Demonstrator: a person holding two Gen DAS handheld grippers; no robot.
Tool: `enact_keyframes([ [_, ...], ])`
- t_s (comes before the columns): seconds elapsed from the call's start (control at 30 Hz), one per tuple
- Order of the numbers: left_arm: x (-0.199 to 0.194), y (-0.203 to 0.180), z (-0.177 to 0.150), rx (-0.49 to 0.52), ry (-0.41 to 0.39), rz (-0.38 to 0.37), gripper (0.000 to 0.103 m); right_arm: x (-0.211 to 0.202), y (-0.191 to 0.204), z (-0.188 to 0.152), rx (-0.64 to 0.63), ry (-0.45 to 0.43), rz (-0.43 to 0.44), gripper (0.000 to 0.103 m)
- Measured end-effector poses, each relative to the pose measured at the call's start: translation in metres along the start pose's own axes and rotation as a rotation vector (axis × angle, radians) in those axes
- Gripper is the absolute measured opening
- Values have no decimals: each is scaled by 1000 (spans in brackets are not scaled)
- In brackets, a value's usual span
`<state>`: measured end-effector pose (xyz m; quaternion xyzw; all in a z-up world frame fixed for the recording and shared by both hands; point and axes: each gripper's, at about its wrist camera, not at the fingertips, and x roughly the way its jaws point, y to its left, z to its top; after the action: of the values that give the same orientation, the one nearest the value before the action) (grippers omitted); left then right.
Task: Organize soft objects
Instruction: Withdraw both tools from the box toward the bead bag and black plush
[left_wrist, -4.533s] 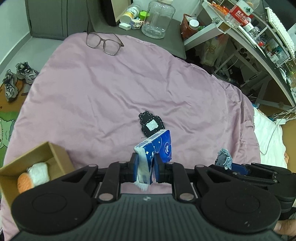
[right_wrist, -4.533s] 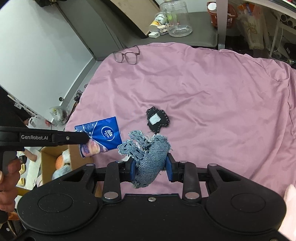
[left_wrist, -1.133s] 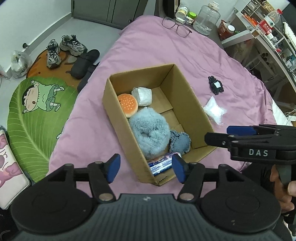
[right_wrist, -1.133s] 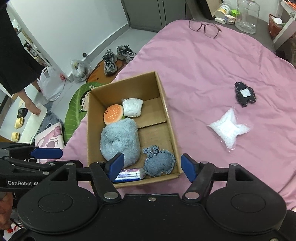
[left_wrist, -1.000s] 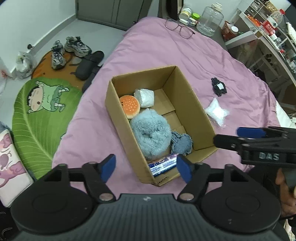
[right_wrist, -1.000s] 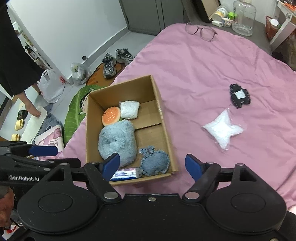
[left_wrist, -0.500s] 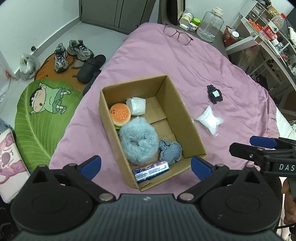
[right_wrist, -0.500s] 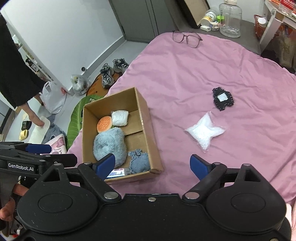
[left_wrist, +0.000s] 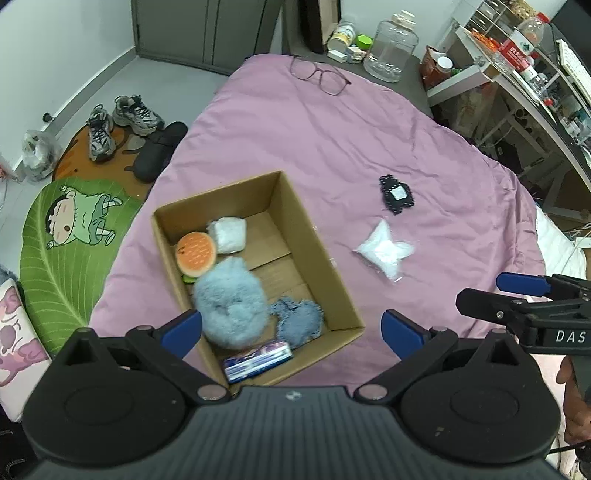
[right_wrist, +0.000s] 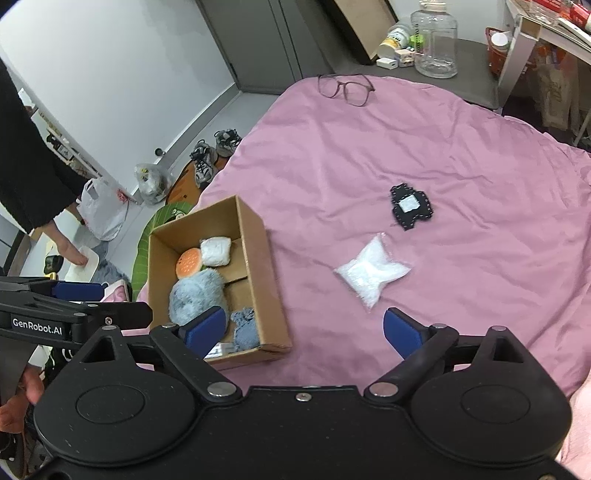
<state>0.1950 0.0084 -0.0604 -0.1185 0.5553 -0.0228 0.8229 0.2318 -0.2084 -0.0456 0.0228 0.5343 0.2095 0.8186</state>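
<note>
Both grippers hang empty above the bed, between pickups.

The left gripper (left_wrist: 291, 328) stands wide apart; the right gripper (right_wrist: 304, 330) is opening, nothing between its jaws. Soft toys fill the box (left_wrist: 317, 254); the white pouch (right_wrist: 371, 273) and black patch (right_wrist: 410, 206) lie on the blanket (right_wrist: 461, 155), likely next.

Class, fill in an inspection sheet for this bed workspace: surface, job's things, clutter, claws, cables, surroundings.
Surface: pink bedspread, wrinkled.
Job's things: cardboard box holds burger plush, white pouch, fluffy blue toy, denim piece, tissue pack; clear bag and black patch lie outside.
Clutter: glasses.
Claws: left claw open, empty; right claw opening, empty.
Cables: nothing seen.
Surroundings: shoes, cartoon mat, jar.
</note>
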Motion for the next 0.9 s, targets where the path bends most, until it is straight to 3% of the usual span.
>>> enact_keyframes([
  [0.43, 17, -37, 25, 35, 18, 31, 102, -2, -41, 15, 55, 9, 32, 99],
  [0.6, 29, -51, 37, 66, 20, 33, 102, -4, -62, 21, 76, 0, 7, 101],
  [0.9, 52, -62, 63, 4, -35, 2, 102, 5, -97, 31, 129, -22, -11, 101],
])
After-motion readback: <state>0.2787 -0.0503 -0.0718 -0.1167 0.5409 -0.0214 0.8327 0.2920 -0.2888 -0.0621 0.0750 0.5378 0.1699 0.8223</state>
